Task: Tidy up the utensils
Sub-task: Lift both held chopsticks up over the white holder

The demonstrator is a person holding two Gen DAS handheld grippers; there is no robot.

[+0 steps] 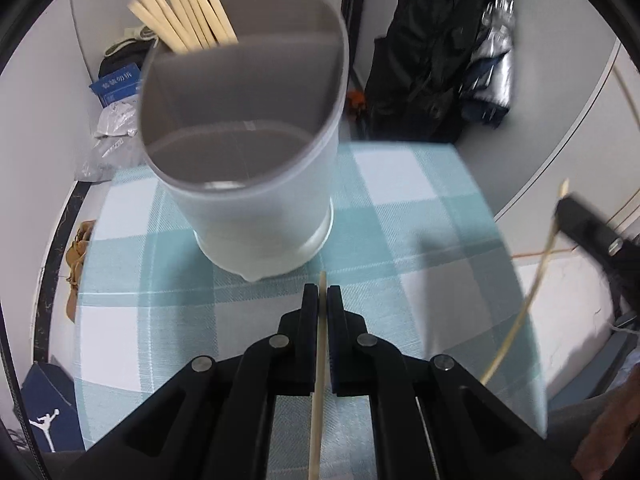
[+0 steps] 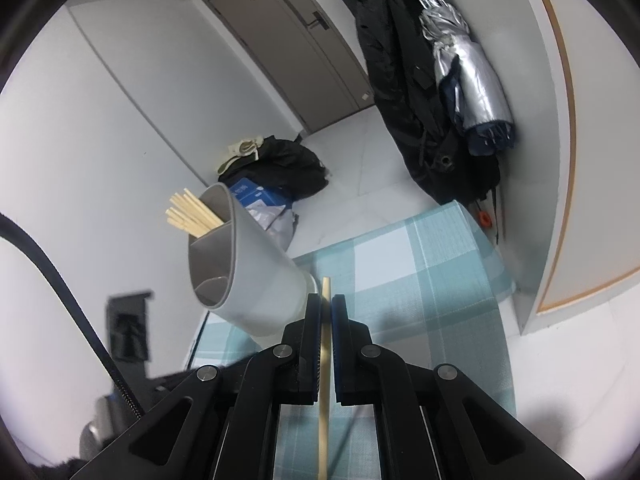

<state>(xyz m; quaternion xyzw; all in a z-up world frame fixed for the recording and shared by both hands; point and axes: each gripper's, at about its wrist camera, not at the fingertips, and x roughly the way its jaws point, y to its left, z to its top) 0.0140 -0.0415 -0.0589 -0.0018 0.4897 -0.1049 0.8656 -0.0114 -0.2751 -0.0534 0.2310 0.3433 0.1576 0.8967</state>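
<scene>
left claw [image 1: 322, 294], right claw [image 2: 326, 304], each clamping chopstick [image 1: 319, 360]

checked tablecloth [image 1: 420, 216], black coat [image 2: 396, 80], folded umbrella [image 2: 468, 76], door [image 2: 288, 44]

Left wrist camera looks steeply down, close above the utensil holder [image 1: 240, 152] on the tabletop [image 1: 420, 220]. Right wrist camera sits farther back to the holder's [image 2: 248, 264] right, aimed shallower toward a door [image 2: 288, 44]. Both views share holder and tabletop.
</scene>
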